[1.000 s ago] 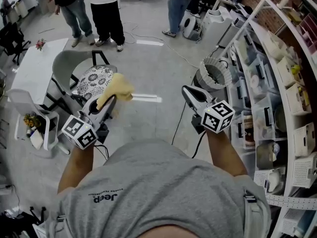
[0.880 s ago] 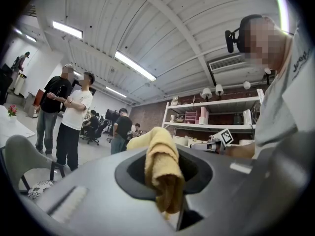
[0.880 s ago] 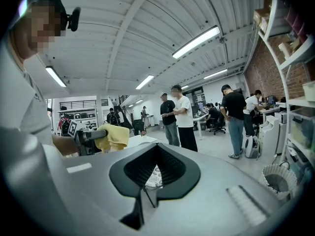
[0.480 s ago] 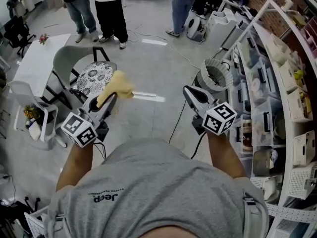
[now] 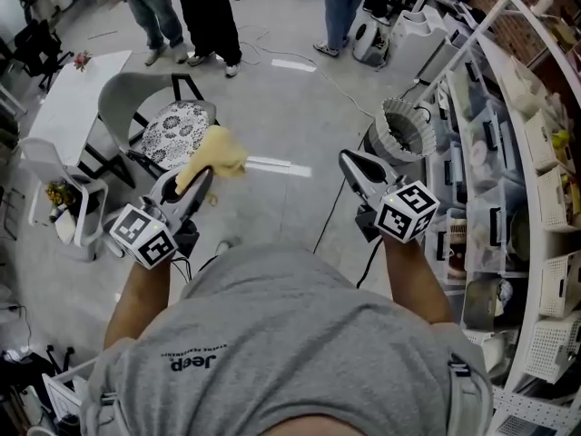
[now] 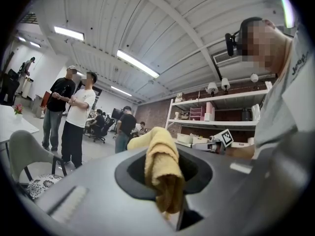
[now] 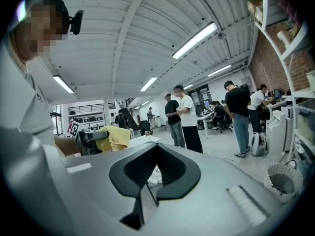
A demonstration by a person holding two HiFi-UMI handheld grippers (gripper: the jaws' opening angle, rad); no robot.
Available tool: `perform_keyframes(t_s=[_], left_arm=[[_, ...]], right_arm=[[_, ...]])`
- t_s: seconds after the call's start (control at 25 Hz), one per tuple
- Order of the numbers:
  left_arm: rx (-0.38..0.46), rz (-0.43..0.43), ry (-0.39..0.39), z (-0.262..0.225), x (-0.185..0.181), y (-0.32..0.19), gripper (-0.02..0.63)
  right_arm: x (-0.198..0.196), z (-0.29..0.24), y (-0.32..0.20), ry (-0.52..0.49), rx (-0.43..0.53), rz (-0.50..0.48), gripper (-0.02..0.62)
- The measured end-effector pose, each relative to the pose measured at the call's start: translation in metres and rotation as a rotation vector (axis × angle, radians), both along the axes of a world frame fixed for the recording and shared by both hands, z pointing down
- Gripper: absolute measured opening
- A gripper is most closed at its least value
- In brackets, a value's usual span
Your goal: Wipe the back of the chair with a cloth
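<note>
Open workshop floor (image 5: 300, 107) lies ahead, with the grey chair (image 5: 127, 98) standing ahead-left, not yet reached. Left hand-held gripper (image 5: 194, 185) clenches the yellow cloth (image 5: 216, 151), raised apparently ready for the backrest. Right hand-held gripper (image 5: 350, 163) is closed on nothing and held clear.

tee (image 5: 290, 334): grey, Jeep print | left tongs (image 5: 203, 174), right tongs (image 5: 346, 156): grey, black-white marker cubes (image 5: 142, 236)
</note>
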State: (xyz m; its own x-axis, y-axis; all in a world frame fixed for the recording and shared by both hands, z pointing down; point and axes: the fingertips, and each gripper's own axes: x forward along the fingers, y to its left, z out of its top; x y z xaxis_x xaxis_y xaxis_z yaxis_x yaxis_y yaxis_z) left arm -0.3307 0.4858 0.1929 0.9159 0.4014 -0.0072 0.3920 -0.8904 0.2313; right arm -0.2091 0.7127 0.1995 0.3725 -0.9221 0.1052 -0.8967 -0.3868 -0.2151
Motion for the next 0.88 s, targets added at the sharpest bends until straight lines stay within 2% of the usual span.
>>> perform_keyframes(t_s=[0.2,0.36,0.48,0.68,0.88], left_arm=[[-0.019,0.008,0.002,0.005,0.032,-0.025,0.121],[-0.049,0.055,-0.002,0.017,0.082,-0.055,0.121],[-0.065,0.121,0.012,0.023,0.138,-0.082,0.121],[-0.042,0.25,0.018,0.015,0.251,-0.14,0.121],[-0.032,0.332,0.022,0.005,0.343,-0.201,0.121]], right_arm=[[0.028,0.005,-0.023,-0.004,-0.012,0.01,-0.002],[0.063,0.006,-0.053,0.008,-0.034,0.042,-0.002],[0.104,0.003,-0.075,0.028,-0.047,0.093,-0.002],[0.19,-0.011,-0.122,0.029,-0.03,0.214,-0.002],[0.264,-0.021,-0.18,0.016,-0.019,0.287,-0.002]])
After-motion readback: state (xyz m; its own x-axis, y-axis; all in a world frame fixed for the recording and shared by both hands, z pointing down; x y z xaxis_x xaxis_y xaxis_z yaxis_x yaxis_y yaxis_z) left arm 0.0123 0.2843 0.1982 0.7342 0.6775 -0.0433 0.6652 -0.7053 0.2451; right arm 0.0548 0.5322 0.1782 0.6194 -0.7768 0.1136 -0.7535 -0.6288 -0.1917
